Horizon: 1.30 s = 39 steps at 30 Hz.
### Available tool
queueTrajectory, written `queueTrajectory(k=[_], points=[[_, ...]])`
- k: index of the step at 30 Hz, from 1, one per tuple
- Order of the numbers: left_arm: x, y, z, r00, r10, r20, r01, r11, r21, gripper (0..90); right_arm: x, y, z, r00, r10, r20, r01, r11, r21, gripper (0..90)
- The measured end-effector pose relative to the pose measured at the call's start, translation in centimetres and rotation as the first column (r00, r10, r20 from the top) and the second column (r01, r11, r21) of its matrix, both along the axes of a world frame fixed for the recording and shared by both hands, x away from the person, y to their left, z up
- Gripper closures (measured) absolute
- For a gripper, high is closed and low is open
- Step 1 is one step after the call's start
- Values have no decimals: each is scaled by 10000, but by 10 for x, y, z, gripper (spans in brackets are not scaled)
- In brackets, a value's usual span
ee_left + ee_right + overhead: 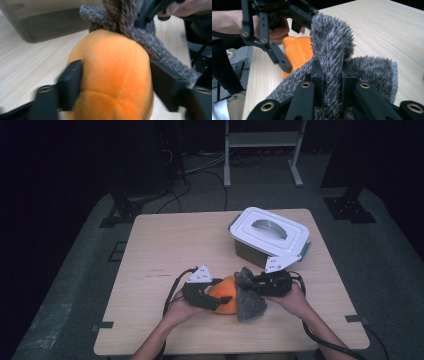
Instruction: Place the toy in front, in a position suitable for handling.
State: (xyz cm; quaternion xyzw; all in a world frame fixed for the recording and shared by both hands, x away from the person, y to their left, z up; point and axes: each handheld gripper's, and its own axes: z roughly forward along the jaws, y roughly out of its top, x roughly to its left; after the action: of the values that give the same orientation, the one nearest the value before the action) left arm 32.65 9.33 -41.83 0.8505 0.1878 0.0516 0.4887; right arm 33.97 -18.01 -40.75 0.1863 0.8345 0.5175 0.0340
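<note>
The left tongs point(113, 82) hold the orange plush toy point(112, 82) between their two black jaws, one blocky pad pressed into each flank of its rounded, short-napped body, whose soft surface shows a faint seam across the lower half. The right tongs point(332, 77) are clamped narrow on a raised fold of the grey fuzzy cloth point(332, 50) — a shaggy, long-piled fabric, mottled dark and pale, that stands up in a thick tuft between the jaws and spreads flat behind them. In the high view the left tongs point(212, 299) and right tongs point(252, 285) meet near the front middle of the surface point(165, 255), the toy point(225, 300) lying there with the cloth point(250, 305) draped against its right side and touching it. The surface is pale wood-grain laminate, smooth and rectangular. Behind the right hand point(292, 297), near the far right corner, stands a lidded storage box point(267, 235) — a white, round-cornered lid with a grey arched handle and grey side clips over a smoky translucent body; it sits close to the right tongs but apart from the toy. Dark cables trail from both tongs toward the person's forearms. Beyond the surface, grey floor matting, loose cables and a white metal frame point(262, 150) fade into a dark background.
</note>
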Motion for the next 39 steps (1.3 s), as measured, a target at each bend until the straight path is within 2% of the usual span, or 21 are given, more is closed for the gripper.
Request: queueTrajectory(k=[4,6,7,9,10,12,13,15,19,22,24,25,26,28,31,33,34,35,36,37,39], points=[[0,2,0,9982,185,-576,-167,9994,307,137,-15,-2,-2,9997,99,227,-91,9994,-330,765],[-2,2,-4,9977,9,-675,8,9997,260,271,-20,-3,-2,9994,171,291,-157,9987,-481,764],[-5,1,-4,9996,-31,-266,42,9992,400,271,-21,-4,-1,9993,165,324,-147,9984,-546,764],[-6,-1,-3,9997,-251,-70,254,9985,481,379,-25,3,13,9968,240,765,-191,9977,-648,764],[-8,-2,-2,9990,-427,124,419,9975,569,379,-25,3,13,9968,240,765,-191,9977,-648,764],[-15,-6,0,9911,-979,903,882,9905,1051,403,-26,13,23,9932,487,1058,-424,9972,-614,764],[-19,-7,2,9827,-1165,1438,956,9848,1447,434,-25,24,28,9890,734,1287,-618,9938,-919,764],[-19,-5,2,9810,-1147,1567,912,9845,1495,442,-24,26,28,9875,799,1357,-650,9917,-1111,763],[-19,5,-2,9861,-1024,1309,868,9891,1193,441,-19,20,21,9919,686,1068,-578,9932,-1011,762],[-21,8,-3,9880,-1052,1130,921,9890,1154,402,-17,0,9,9974,356,628,-314,9972,-674,760],[-19,7,-2,9910,-1057,822,971,9900,1024,291,-18,-10,4,9991,93,410,-71,9986,-516,760],[-17,4,2,9945,-1038,168,1020,9912,838,244,-21,-14,-1,9996,-6,300,19,9991,-420,760],[-17,4,2,9945,-1038,168,1020,9912,838,213,-21,-14,-1,9996,-6,300,19,9991,-420,760],[-12,4,6,9935,-947,-636,969,9947,332,171,-26,-11,-4,9995,110,283,-94,9985,-533,761],[-5,3,7,9917,-675,-1093,762,9941,776,107,-31,-6,-6,9988,404,290,-385,9973,-626,762],[1,1,-1,9792,-605,-1936,811,9916,1003,89,-33,-4,-6,9983,498,291,-477,9966,-672,761],[1,2,-4,9771,-561,-2054,760,9930,903,94,-33,-5,-7,9981,540,295,-519,9962,-693,761],[1,2,-4,9786,-563,-1978,746,9934,866,225,-32,-6,-5,9984,497,278,-477,9964,-701,762],[0,3,-4,9832,-579,-1732,740,9933,883,225,-32,-6,-5,9984,497,278,-477,9964,-701,762],[-4,3,-3,9918,-493,-1176,589,9951,794,372,-30,-7,-1,9986,390,362,-367,9972,-645,762],[-10,2,0,9984,-506,-264,527,9949,864,409,-29,-6,2,9984,360,447,-330,9973,-654,762]])
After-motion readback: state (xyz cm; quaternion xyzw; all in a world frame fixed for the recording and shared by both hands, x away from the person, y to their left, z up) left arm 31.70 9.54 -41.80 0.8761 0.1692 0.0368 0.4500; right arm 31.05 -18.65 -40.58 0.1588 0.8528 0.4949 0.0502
